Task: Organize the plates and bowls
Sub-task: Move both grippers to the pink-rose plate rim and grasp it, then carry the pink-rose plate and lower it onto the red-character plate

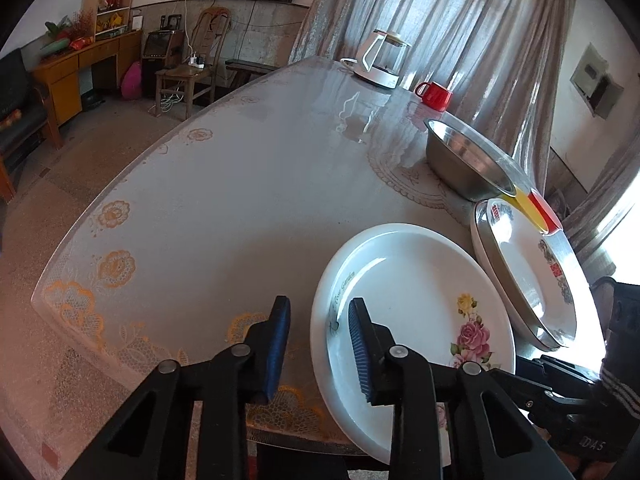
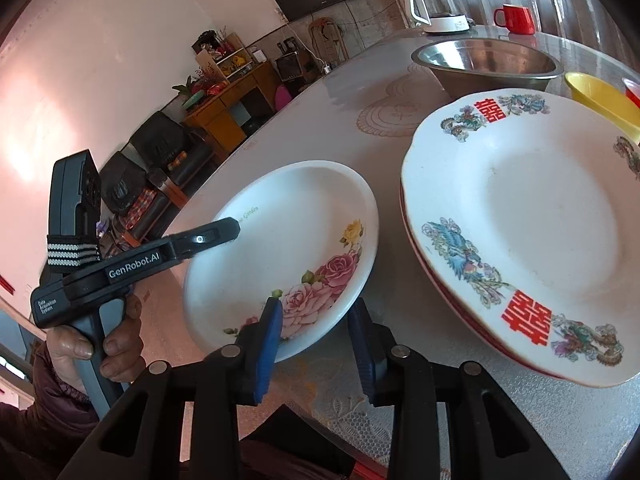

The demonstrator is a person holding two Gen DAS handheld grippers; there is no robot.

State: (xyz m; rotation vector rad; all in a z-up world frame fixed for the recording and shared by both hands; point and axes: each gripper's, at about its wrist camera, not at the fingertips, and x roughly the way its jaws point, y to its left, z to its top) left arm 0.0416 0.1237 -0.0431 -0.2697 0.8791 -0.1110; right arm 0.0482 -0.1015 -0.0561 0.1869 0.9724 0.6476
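Two open claws, the left gripper point(image 1: 318, 322) and right gripper point(image 2: 314, 322), are straddling opposite rims of the rose plate point(image 2: 288, 248), likely for lifting onto the plate stack point(image 2: 532, 220) just beside it.

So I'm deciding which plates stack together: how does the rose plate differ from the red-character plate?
The rose plate carries pink and yellow roses; the red-character plate has red characters and birds. The rose plate sits alone with the left gripper straddling its rim; the red-character plate tops a stack, ungripped. Both are white and shallow.
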